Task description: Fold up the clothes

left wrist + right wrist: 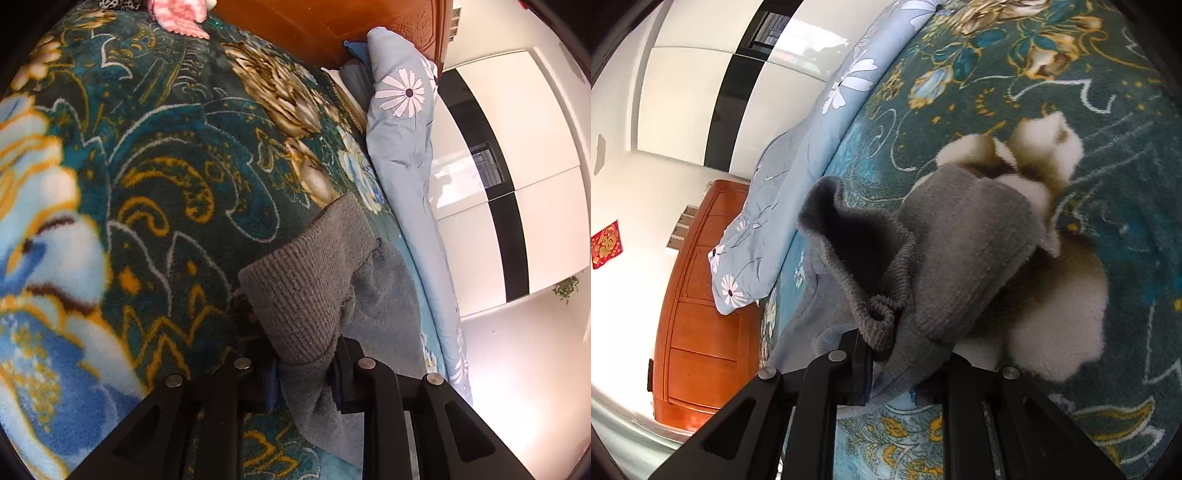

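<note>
The fold looks barely begun, judging from how the cloth lies. The grey sweater [310, 280] is bunched and partly lifted off the patterned blanket [147, 177] on the bed, near the blue quilt [402, 129] along the edge. The left claw [303, 373] is clamped on a ribbed cuff or hem, which sticks forward and up from the fingers, its long axis running away from the camera toward the headboard [332, 26]. The right claw [892, 369] grips another ribbed edge of the same sweater [960, 251]; there the knit gapes open like a tube mouth, facing left and up. White fluffy trim [1060, 306] spills out beside it onto the blanket. No flat panel or crease shows yet, so spreading the garment and every fold seem left to do
</note>
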A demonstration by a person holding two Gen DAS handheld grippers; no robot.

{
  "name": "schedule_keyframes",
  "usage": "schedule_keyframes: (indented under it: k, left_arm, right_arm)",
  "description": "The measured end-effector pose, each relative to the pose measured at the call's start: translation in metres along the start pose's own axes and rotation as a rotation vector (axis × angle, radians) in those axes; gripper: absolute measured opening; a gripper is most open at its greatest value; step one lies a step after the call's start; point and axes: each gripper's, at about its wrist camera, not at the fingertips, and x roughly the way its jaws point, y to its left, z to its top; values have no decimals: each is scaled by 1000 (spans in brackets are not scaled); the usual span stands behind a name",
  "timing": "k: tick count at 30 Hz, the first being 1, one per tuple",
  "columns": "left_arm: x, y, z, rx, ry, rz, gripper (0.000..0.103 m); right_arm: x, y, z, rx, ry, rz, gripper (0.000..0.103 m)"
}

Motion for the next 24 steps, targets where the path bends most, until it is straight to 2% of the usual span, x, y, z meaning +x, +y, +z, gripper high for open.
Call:
schedule_keyframes:
  k: [2, 4, 6, 8, 11, 14, 18, 22, 24]
  left_arm:
    - [-8, -9, -5, 49, 6, 56, 33]
    - [-20, -19, -13, 103, -4, 129, 44]
    - [-32, -31, -26, 162, -18, 179, 49]
    - [-45, -44, -43, 223, -40, 212, 51]
    - [-63, -64, -69, 294, -103, 253, 53]
    - [-65, -90, -92, 333, -122, 197, 57]
    - [-38, -133, -127, 389, -62, 74, 59]
    - [-8, -162, -166, 413, 18, 36, 59]
    - [1, -166, -183, 395, 53, 8, 59]
  right_arm:
    - [-8, 4, -4, -25, -5, -19, 21]
    - [-18, 10, -10, -67, -13, -45, 25]
    - [-29, 15, -16, -107, -27, -77, 32]
    - [-42, 18, -24, -149, -62, -130, 38]
    - [-71, 21, -35, -186, -143, -166, 38]
    - [-85, 33, -40, -277, -164, -161, 43]
    - [-66, 40, -39, -334, -97, -124, 45]
    - [-39, 31, -33, -275, -81, -130, 45]
    - [-32, 25, -29, -229, -89, -118, 45]
